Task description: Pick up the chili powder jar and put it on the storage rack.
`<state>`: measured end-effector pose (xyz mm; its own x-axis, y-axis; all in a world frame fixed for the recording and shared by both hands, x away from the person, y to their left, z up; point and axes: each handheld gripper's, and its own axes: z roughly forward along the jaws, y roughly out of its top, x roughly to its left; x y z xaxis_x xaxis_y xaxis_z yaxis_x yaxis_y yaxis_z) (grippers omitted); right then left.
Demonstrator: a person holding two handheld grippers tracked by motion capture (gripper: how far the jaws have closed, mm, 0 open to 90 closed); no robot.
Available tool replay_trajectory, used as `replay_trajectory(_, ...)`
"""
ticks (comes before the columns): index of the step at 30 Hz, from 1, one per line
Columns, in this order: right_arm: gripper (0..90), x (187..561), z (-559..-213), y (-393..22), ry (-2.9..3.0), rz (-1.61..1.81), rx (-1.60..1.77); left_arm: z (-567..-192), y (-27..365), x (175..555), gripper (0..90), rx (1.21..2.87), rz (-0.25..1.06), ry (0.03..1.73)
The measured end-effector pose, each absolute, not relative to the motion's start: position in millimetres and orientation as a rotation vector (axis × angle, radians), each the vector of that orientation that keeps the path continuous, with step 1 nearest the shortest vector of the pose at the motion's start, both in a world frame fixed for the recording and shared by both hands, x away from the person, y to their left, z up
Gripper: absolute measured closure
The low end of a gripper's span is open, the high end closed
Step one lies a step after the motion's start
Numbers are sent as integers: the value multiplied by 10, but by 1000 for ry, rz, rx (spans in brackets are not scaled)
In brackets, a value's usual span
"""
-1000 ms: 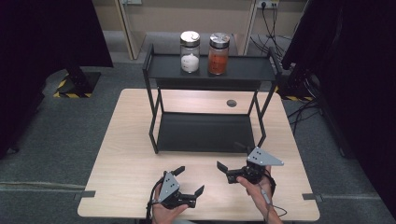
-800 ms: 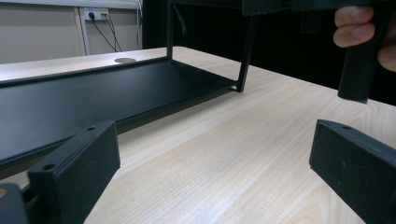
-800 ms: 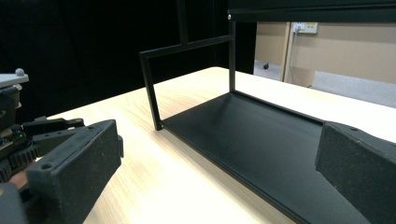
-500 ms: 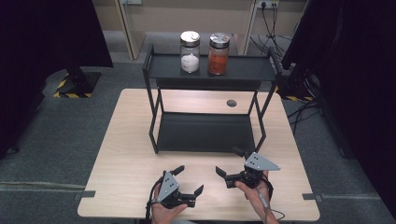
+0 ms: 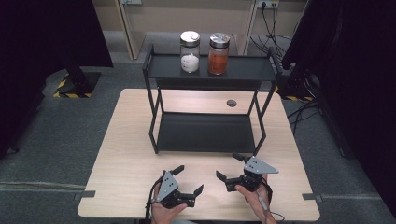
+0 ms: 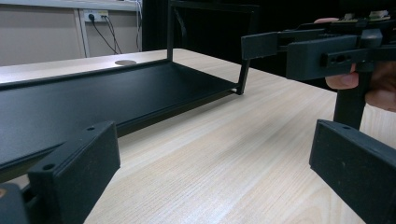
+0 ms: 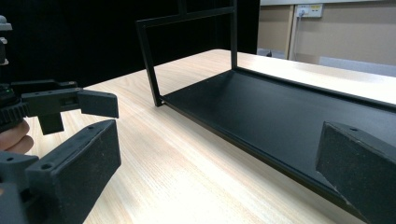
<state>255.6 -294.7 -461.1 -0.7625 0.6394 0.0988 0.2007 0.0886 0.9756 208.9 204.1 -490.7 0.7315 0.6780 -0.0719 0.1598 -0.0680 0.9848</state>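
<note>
A black two-tier rack [image 5: 210, 70] stands on the wooden table [image 5: 126, 154]. On its top shelf are two glass jars with metal lids, one with white contents [image 5: 189, 52] and one with orange contents [image 5: 218, 53]. Its lower shelf [image 5: 205, 133] is bare. My left gripper [image 5: 190, 178] is open and empty near the table's front edge. My right gripper [image 5: 227, 165] is open and empty beside it, just in front of the rack. The left gripper view has its jaws [image 6: 215, 172] wide apart, with the right gripper [image 6: 322, 51] ahead. The right gripper view [image 7: 215, 168] faces the left gripper [image 7: 70, 102] and the lower shelf [image 7: 280, 112].
A round cable hole [image 5: 231, 103] sits in the tabletop behind the rack. Dark curtains hang at both sides. Cables and a wall socket [image 5: 264, 4] lie beyond the table's far edge. The rack's front right leg [image 5: 259, 140] stands close to my right gripper.
My right gripper has drifted slightly toward the table's near edge. The left gripper has hardly moved. Both stay open.
</note>
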Motion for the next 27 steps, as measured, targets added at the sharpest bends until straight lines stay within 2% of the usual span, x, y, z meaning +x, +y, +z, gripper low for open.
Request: replay_trajectory(27,4,2540,-4647,-2971,2011,1711,846,-4905,2037,2088,13,1618,485,685)
